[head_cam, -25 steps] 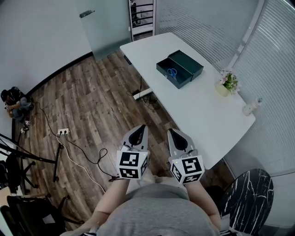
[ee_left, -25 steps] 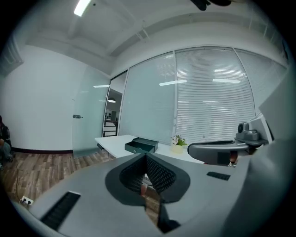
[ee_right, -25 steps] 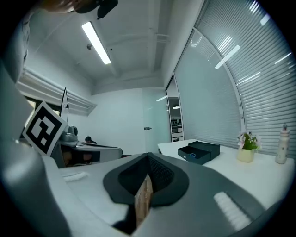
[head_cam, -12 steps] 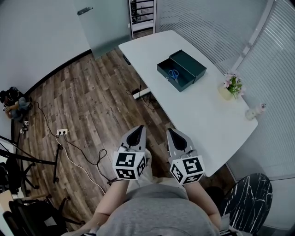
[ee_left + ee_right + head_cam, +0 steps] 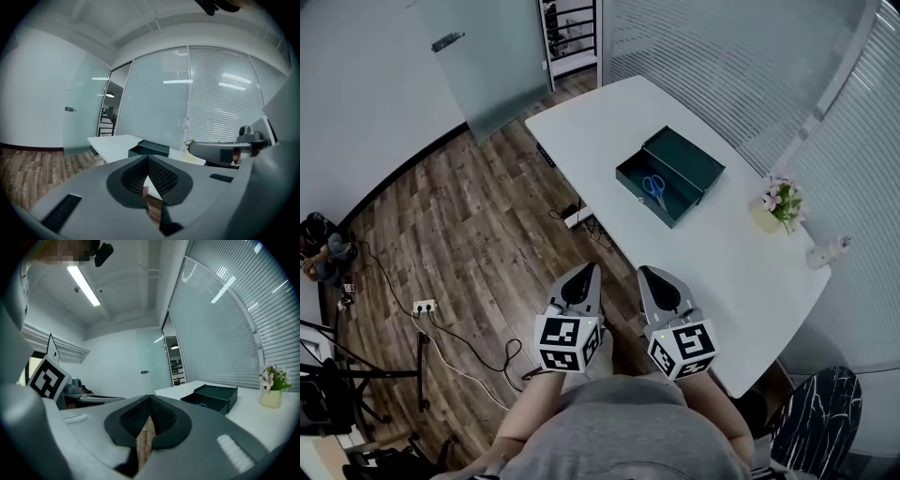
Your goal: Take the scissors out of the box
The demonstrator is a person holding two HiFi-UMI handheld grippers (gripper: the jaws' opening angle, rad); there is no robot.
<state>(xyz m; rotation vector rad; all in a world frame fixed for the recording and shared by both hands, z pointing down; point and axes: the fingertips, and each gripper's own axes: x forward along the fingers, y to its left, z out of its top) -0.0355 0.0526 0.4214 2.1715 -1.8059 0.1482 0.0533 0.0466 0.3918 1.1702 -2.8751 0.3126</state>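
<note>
Though tiny from here, scissors (image 5: pixel 653 187) look blue-handled, prob. flat in box (image 5: pixel 686 157).

The person wears a plain grey top (image 5: pixel 619 439), at the bottom centre of the head view. The left tongs (image 5: pixel 585 272) and right tongs (image 5: pixel 646 274) are pale grey pointed shells with black ribbed pads. Just below them in the frame are the left cube (image 5: pixel 567 342) and right cube (image 5: pixel 682 349), white with black square markers.
</note>
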